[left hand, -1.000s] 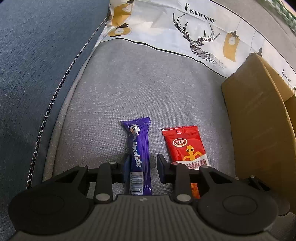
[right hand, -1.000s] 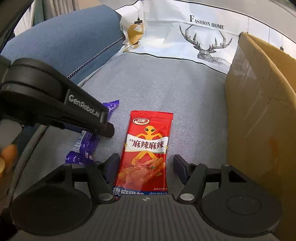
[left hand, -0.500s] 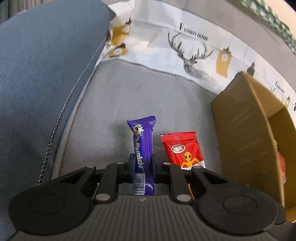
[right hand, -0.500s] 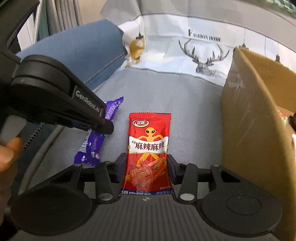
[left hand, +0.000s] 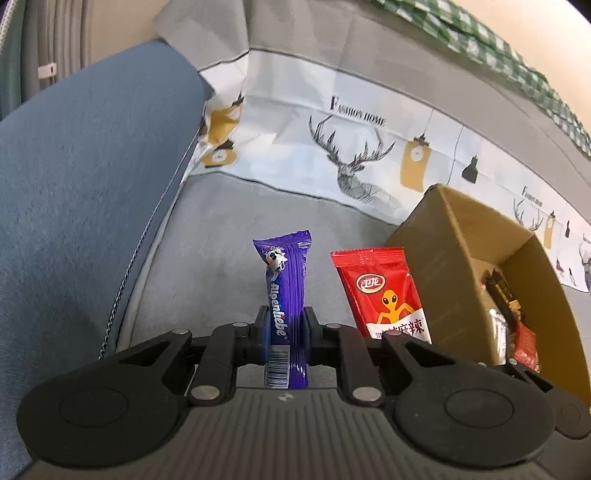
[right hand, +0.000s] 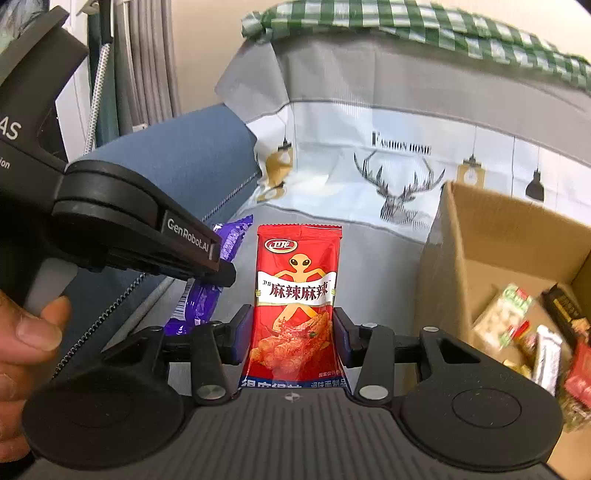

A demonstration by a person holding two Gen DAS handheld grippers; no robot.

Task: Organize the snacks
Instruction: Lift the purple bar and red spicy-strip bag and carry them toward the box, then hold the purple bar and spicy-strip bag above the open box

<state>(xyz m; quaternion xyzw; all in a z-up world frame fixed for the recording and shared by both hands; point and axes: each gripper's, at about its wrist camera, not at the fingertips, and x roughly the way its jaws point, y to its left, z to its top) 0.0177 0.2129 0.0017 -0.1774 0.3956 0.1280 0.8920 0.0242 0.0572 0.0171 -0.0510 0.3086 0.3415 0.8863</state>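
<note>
My left gripper (left hand: 285, 328) is shut on a purple Alpenliebe candy bar (left hand: 286, 280), which stands up off the grey sofa seat (left hand: 221, 236). In the right wrist view my right gripper (right hand: 293, 334) is shut on a red spicy snack packet (right hand: 297, 291) with an orange alien figure, also lifted. The same red packet (left hand: 388, 291) shows to the right in the left wrist view. The purple bar (right hand: 207, 295) hangs under the left gripper's black body (right hand: 140, 229), which a person's hand (right hand: 26, 332) holds. An open cardboard box (right hand: 517, 251) sits at the right.
The cardboard box (left hand: 458, 258) holds several snack packets (right hand: 532, 332). A blue sofa armrest (left hand: 74, 192) rises at the left. A printed deer-pattern cloth (left hand: 354, 155) covers the sofa back, with a green checked cloth (right hand: 424, 26) on top.
Both grippers closed on their snacks, the left on the purple bar, the right on the red packet, and both lifted them off the seat. The views tilted up, so the box's inside shows.
</note>
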